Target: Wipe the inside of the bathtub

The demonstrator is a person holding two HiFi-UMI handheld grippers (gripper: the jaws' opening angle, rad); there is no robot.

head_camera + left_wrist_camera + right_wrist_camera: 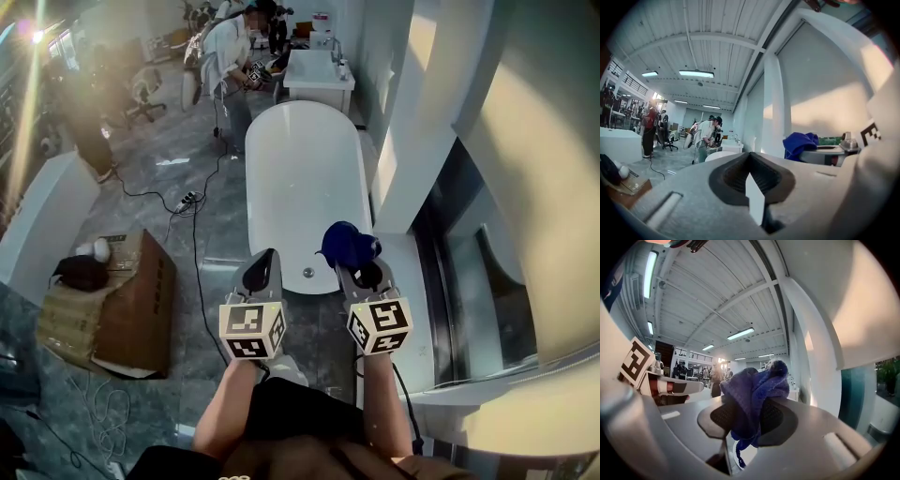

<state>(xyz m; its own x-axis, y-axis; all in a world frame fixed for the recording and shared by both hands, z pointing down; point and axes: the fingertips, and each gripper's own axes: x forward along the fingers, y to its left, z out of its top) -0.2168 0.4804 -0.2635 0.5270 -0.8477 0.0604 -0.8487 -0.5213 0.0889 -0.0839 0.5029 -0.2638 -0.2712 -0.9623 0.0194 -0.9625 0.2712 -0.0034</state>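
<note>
The right gripper (751,420) has its jaws pinched on a bunched dark blue terry cloth (755,387), which bulges forward past the tips and trails a short tail below them. The left gripper (751,174) has its jaws pressed together with nothing between them. In the head view both are held out side by side over the near end of the white oval freestanding bathtub (302,164). The left gripper (260,272) sits by the near left curve of the rim, and the right gripper (362,272) by the near right curve, with the cloth (348,244) hanging above the basin's edge. The small round drain (307,272) lies between the two. The tub's long axis runs straight away from the person, so the unwiped inside stretches forward and down from the jaws. The cloth does not appear to touch the tub surface yet. As I judge it, the right arm is the working one: it needs to drop into the basin and then sweep along that long axis towards the far end. The left is as near but carries nothing, so it could only steady. Further out, a brown cardboard box (127,300) stands on the grey floor to the left, well apart from the tub.
</note>
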